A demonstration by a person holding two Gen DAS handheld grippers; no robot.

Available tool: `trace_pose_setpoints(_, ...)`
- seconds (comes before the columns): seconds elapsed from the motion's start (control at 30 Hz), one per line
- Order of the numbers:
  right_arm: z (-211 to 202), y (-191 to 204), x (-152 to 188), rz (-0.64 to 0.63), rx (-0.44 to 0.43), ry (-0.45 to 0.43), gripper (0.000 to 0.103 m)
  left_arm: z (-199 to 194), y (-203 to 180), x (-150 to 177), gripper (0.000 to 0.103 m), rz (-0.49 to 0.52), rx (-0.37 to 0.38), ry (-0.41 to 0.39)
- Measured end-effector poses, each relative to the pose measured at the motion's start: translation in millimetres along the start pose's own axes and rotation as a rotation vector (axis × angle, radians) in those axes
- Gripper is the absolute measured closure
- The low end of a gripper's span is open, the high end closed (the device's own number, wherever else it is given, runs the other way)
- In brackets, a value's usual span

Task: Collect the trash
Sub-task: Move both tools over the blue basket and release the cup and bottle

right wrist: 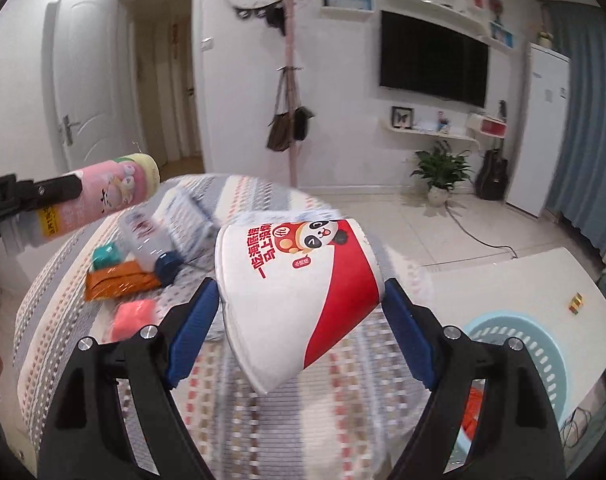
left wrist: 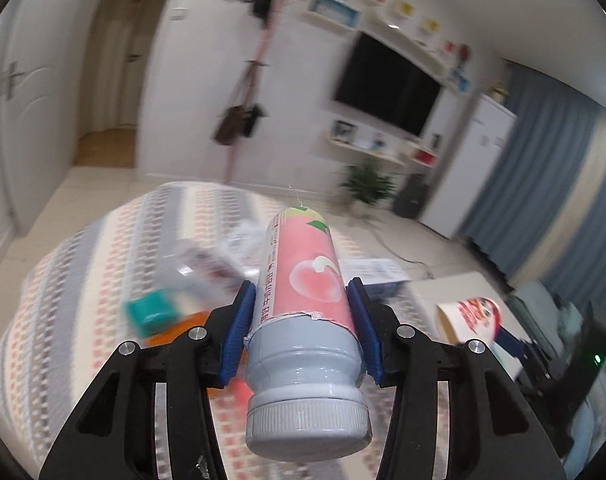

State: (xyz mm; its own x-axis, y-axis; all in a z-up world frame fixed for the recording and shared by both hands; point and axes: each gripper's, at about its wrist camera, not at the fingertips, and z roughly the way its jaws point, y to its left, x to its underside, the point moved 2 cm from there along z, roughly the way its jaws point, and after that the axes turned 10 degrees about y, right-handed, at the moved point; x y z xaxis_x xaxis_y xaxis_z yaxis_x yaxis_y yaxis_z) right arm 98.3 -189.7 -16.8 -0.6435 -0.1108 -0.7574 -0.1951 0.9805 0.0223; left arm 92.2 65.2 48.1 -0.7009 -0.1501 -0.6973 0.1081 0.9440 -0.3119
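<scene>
Left gripper (left wrist: 303, 300) clamps a pink-labelled grey plastic bottle (left wrist: 303, 320); right gripper (right wrist: 299, 308) clasps a flattened red-and-white paper cup (right wrist: 299, 292). Both are above the striped round table (right wrist: 263, 420), where a clear bottle (right wrist: 149, 240), orange packet (right wrist: 115, 282) and teal box (right wrist: 107, 256) lie far left. A pale blue basket (right wrist: 503, 344) sits near right.

Right gripper (right wrist: 301, 316) clamping flattened paper cup (right wrist: 299, 292) — above patterned table (right wrist: 263, 420), blue basket (right wrist: 499, 328) beside it

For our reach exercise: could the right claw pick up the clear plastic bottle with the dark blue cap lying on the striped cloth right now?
Probably not. The right claw is already shut on a white and red paper cup. The clear plastic bottle itself lies uncovered.
</scene>
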Motion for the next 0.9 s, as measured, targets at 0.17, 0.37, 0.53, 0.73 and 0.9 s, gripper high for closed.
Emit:
trace_pose_setpoints(0.17,-8,-39,5,0.074,0.049,-0.018,0.024,21,-44,-4,0.057,0.086,0.058,0.016)
trace_pose_setpoints(0.37,-13,-105,24,0.206,0.113,-0.015,0.024,65,-110,2,0.057,0.197,0.143,0.074)
trace_pose_setpoints(0.53,-10,-163,46,0.316,0.181,0.018,0.024,107,-160,16,0.057,0.267,0.211,0.139)
trace_pose_setpoints(0.73,9,-219,78,0.429,0.266,0.091,0.024,177,-216,44,0.057,0.344,0.285,0.276)
trace_pose_setpoints(0.9,33,-255,106,0.515,0.298,0.18,0.024,223,-250,65,0.057,0.393,0.291,0.363)
